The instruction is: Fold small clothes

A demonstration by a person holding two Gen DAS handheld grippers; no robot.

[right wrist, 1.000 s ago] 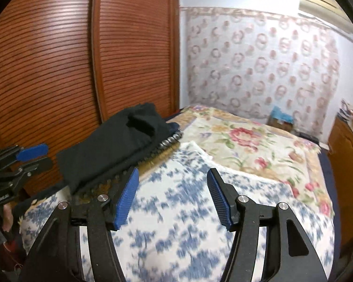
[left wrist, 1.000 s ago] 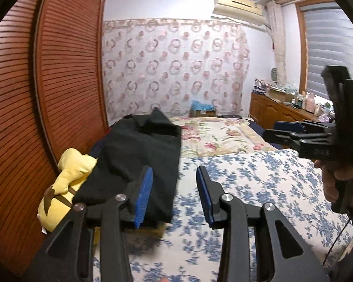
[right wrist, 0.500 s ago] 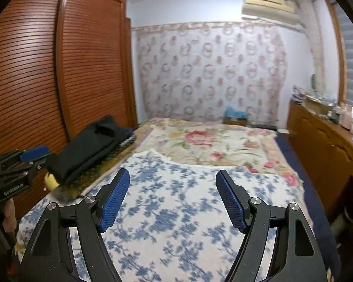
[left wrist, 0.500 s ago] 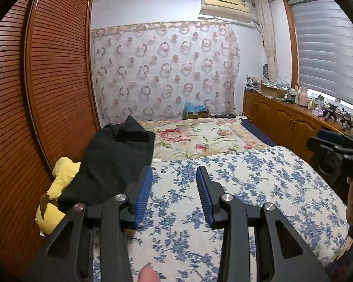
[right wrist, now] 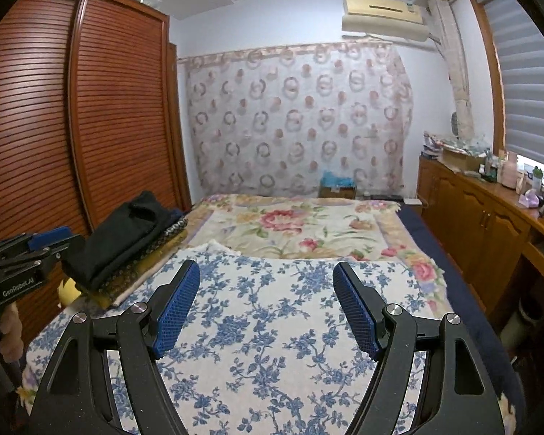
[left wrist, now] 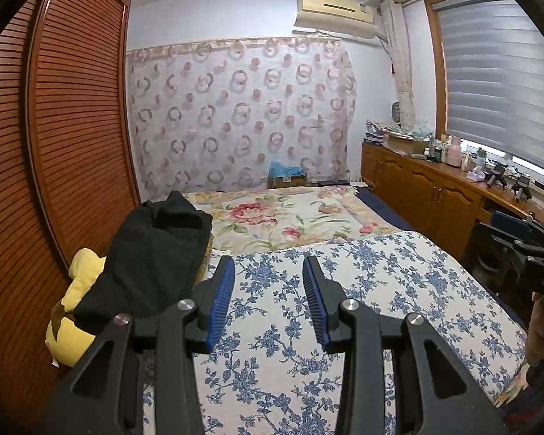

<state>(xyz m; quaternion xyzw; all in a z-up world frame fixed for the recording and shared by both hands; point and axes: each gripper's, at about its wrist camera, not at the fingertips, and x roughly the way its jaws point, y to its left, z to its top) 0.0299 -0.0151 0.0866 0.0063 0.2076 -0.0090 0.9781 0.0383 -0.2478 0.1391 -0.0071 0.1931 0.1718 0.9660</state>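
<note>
A folded black garment [left wrist: 152,253] lies on a stack at the bed's left edge, beside the wooden wardrobe. In the right wrist view the same black garment [right wrist: 127,239] rests on patterned fabric. My left gripper [left wrist: 268,272] hangs open above the blue-flowered quilt [left wrist: 380,290], just right of the garment, with nothing between its blue pads. My right gripper [right wrist: 266,272] stands wide open over the quilt's middle [right wrist: 272,326] and is empty too. Each gripper shows at the edge of the other's view, held in a hand: the left gripper [right wrist: 67,241] and the right gripper [left wrist: 497,228].
A yellow plush toy [left wrist: 72,311] sits under the black stack against the slatted wardrobe [left wrist: 54,181]. A rose-patterned cover [left wrist: 283,217] spreads over the bed's far half. A wooden cabinet [left wrist: 435,195] with clutter on top runs along the right wall under the window.
Both grippers have drawn back from the black stack and swung towards the middle of the bed. The right gripper's jaws have spread wider. The left gripper's jaws kept their gap.
</note>
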